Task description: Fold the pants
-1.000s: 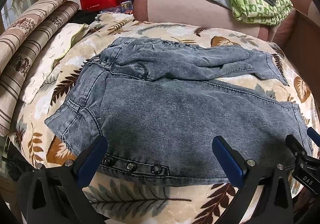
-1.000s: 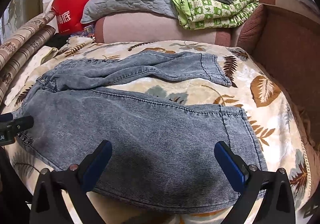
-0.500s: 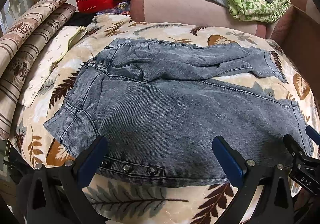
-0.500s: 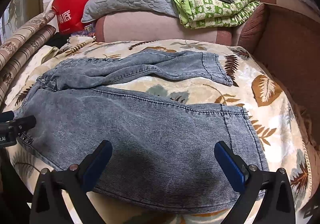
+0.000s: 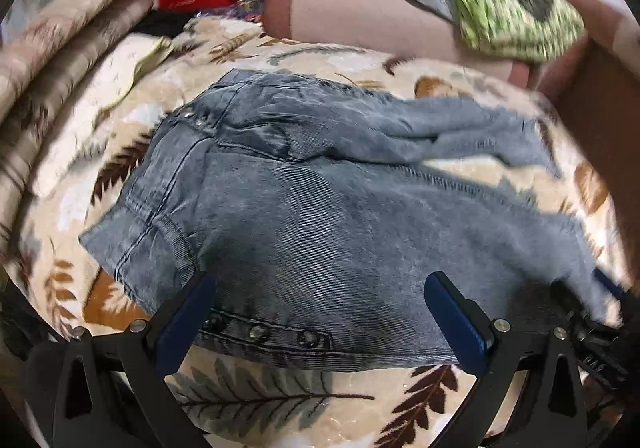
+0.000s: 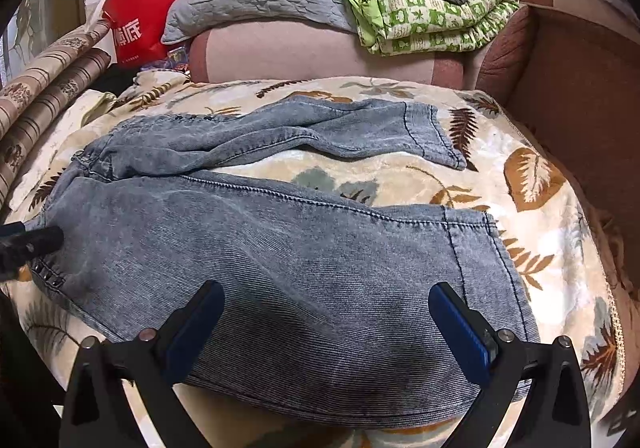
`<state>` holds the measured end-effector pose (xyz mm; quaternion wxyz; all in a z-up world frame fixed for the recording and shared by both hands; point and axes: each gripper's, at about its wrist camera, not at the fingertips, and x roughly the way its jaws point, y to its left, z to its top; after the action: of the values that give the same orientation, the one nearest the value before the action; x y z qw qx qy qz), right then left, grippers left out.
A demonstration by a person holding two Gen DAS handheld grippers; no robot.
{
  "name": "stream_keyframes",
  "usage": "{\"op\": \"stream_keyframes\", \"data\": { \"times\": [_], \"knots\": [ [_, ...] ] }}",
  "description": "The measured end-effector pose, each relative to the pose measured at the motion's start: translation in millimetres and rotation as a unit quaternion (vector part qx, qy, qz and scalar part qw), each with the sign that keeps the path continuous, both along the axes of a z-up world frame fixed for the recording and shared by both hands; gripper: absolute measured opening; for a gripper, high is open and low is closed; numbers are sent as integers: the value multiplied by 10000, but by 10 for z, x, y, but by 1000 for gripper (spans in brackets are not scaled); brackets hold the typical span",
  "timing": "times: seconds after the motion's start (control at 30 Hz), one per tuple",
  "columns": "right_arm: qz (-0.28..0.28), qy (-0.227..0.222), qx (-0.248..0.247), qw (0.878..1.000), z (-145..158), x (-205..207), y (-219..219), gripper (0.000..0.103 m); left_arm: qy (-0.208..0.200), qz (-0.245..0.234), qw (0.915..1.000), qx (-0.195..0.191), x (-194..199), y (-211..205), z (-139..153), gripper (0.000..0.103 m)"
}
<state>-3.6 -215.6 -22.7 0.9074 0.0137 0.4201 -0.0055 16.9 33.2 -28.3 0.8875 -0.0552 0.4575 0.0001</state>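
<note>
Lighting: we record soft, even indoor light in both views, source unseen, moderately bright, no glare. Shadows: we note a faint dark patch on the pants (image 6: pixel 280 260) between the right gripper (image 6: pixel 326 328) fingers, toward 6 o'clock. Blur: we find the left wrist view smeared by motion, worst from 12 to 3 o'clock, where the green quilt (image 5: pixel 516 15) loses its pattern; the right wrist view is sharp throughout. Distortion: we log strong fisheye bulging, with black vignette corners and the leaf blanket (image 6: pixel 536 183) curving away at the rim.
</note>
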Motion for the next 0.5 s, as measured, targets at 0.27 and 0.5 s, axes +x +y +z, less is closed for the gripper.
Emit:
{"op": "stream_keyframes", "data": {
  "times": [0.27, 0.5],
  "knots": [
    [-70, 957, 3380, 9362, -103, -404, -383, 103, 238, 1731, 9792, -1031, -58, 1295, -227, 103],
    [-1875, 762, 4431, 8733, -366, -613, -1279, 103, 397, 2029, 9632, -1720, 75, 1718, -475, 103]
  ]
}}
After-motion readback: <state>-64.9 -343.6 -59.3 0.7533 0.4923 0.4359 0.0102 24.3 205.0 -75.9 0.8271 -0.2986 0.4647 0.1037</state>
